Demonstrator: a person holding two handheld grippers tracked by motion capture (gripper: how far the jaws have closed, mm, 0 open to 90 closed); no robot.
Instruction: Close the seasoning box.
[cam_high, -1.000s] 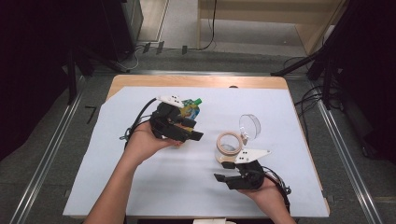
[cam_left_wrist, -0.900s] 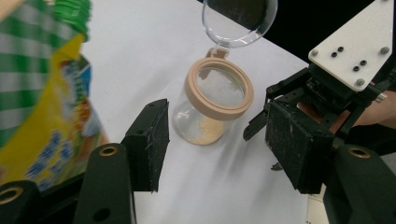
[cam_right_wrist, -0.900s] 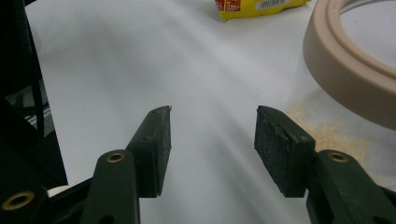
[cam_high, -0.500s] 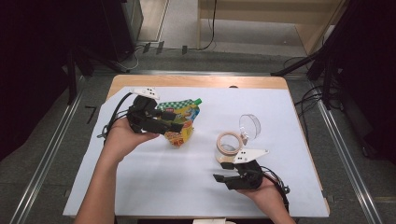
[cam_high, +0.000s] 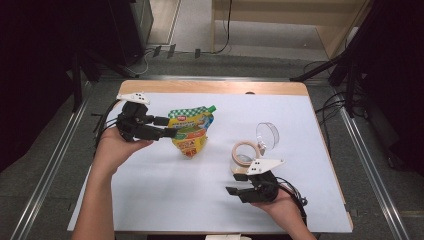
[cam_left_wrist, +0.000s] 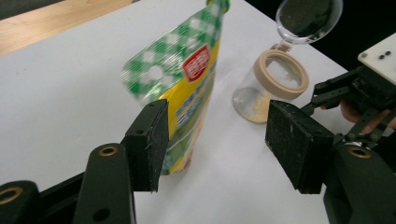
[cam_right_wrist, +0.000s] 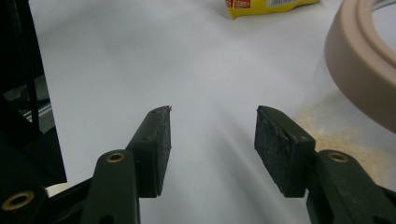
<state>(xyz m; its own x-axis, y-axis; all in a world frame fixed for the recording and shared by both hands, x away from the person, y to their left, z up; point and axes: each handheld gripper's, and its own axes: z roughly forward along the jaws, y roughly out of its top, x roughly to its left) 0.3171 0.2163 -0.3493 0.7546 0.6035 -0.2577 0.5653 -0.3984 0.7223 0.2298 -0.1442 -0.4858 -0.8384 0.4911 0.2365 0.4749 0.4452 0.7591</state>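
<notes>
Right gripper (cam_high: 242, 184): nearest the front edge of the desk, towards its right corner. Its jaws stand partly apart with nothing but bare sheet between them, and it has kept its place over the last second.

Jar: a clear glass jar with a beige ring mouth (cam_high: 244, 154) stands just beyond that gripper, its clear hinged lid (cam_high: 267, 136) tipped open behind it. A little pale powder lies in the bottom.

Pouch: the yellow and green-chequered stand-up pouch with a green spout (cam_high: 191, 131) stands upright near the middle of the desk, left of the jar and apart from it.

Left gripper (cam_high: 172, 127): held level at the pouch's left side. A second ago it was over the pouch; now it has drawn back towards the left edge. In the left gripper view its jaws stand wide, and one pad (cam_left_wrist: 152, 142) overlaps the pouch's edge; I cannot tell if it touches. The other pad is well clear, so nothing is gripped.

Desk cover: a white sheet (cam_high: 150, 200) over a wooden top.

Meaning: I judge the pouch has been set down and released, or is being lined up for a fresh side grip. Pouring into the jar looks not yet begun.
</notes>
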